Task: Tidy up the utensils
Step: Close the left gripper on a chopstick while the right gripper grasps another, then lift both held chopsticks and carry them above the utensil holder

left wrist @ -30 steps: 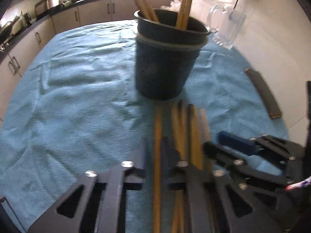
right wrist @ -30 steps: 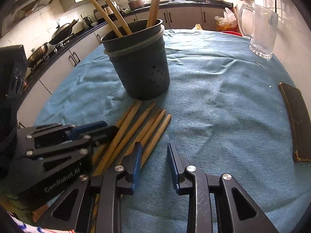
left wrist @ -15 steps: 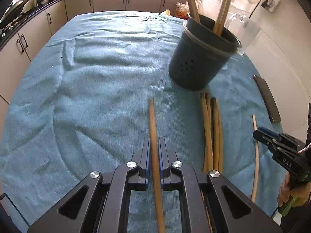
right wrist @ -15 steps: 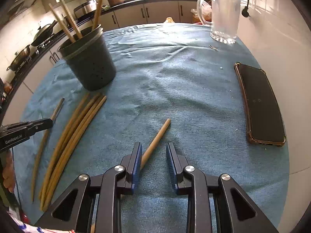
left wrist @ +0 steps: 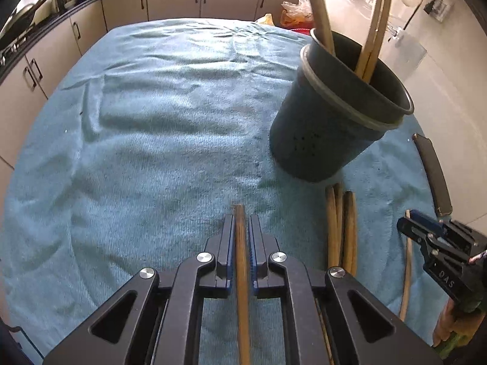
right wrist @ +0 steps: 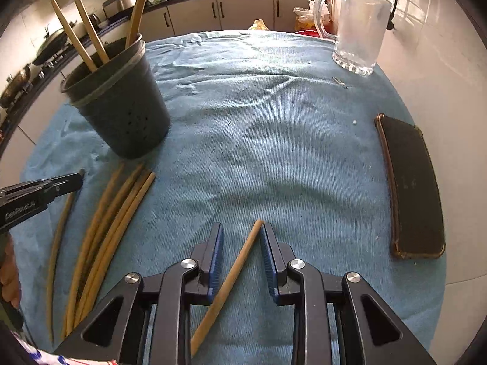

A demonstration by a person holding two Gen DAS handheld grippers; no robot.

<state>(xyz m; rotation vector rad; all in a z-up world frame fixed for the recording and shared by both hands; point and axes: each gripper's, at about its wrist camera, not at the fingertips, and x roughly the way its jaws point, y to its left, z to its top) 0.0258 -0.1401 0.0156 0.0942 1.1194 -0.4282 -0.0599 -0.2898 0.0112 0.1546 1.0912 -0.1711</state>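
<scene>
Dark utensil holder (right wrist: 121, 112) holds 3 wooden chopsticks (right wrist: 88, 35), upright on cloth.

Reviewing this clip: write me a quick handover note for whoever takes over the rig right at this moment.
Left gripper: shut on one chopstick.
Right gripper: holds a second chopstick slanted across its jaws.
Dark holder: upright on the blue cloth, three chopsticks already standing in it.
Loose bundle: lies on the cloth in front of the holder.
Left to do: drop both held chopsticks into the holder, then the bundle.
</scene>
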